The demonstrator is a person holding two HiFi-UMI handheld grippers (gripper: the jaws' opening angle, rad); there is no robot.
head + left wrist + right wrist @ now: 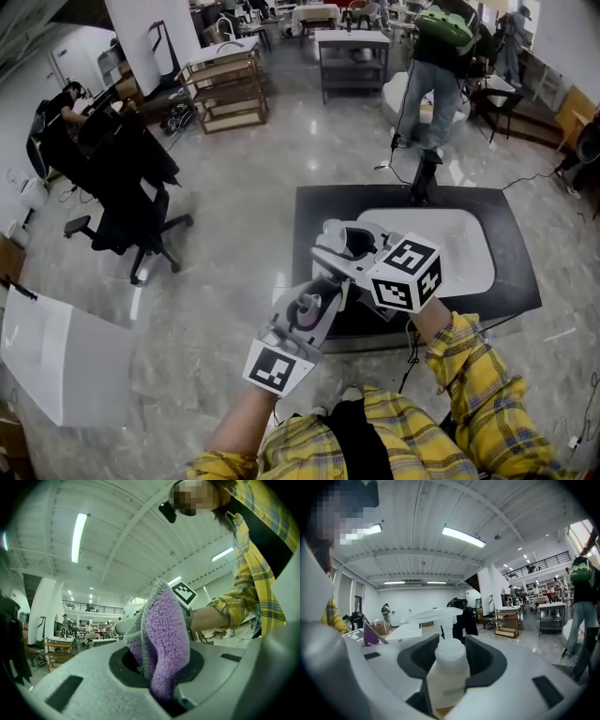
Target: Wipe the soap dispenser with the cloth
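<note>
Soap dispenser (447,660) stands upright in the right tool (451,684), whose jaws are partly closed on its pale body just below the pump collar, with the nozzle reaching out to the left. It is held in the air in front of the person, over the near edge of the dark desk (314,211), not resting on anything. The left tool (157,679) is clamped on a fold of the purple cloth (164,634), most of which stands loose above the jaws. The cloth is close beside the dispenser, but whether they touch cannot be told.

The main risk is probably the sideways push of a wipe. With the bottle held only by two pads on a smooth body, firm pressure could twist it in the grip or slide it out, dropping it onto the desk edge or the floor. Rubbing over the pump head could press it and squirt soap. The cloth's floppy end may fold away instead of wiping, or drag free of its narrow pinch.
</note>
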